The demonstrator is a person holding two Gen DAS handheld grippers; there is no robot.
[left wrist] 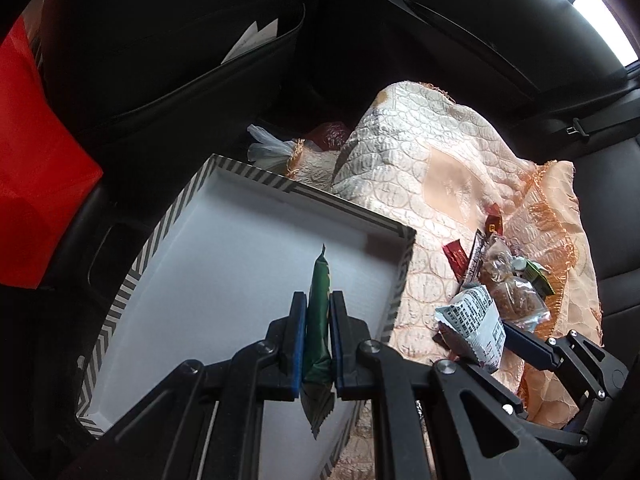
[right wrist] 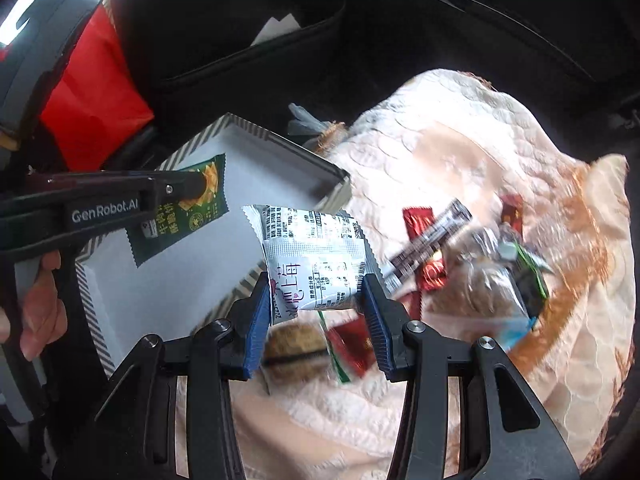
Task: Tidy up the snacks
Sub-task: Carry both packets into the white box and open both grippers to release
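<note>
Right wrist: loose snacks (right wrist: 460, 264) litter the quilted cloth (right wrist: 460, 152) beside the box (right wrist: 96, 300).

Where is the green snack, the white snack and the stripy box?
green snack (left wrist: 319, 300): left wrist view, upper wrapper above the pads.
white snack (right wrist: 316, 256): right wrist view, middle of the wrapper.
stripy box (left wrist: 344, 206): left wrist view, far striped rim.

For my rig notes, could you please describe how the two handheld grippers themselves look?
Both are black, with angular linkage arms joined by silver round pins. The left gripper and right gripper carry blue ribbed pads on their fingers. White "GenRobot.AI" lettering marks the left one's side. No cables or sleeves are visible.
</note>
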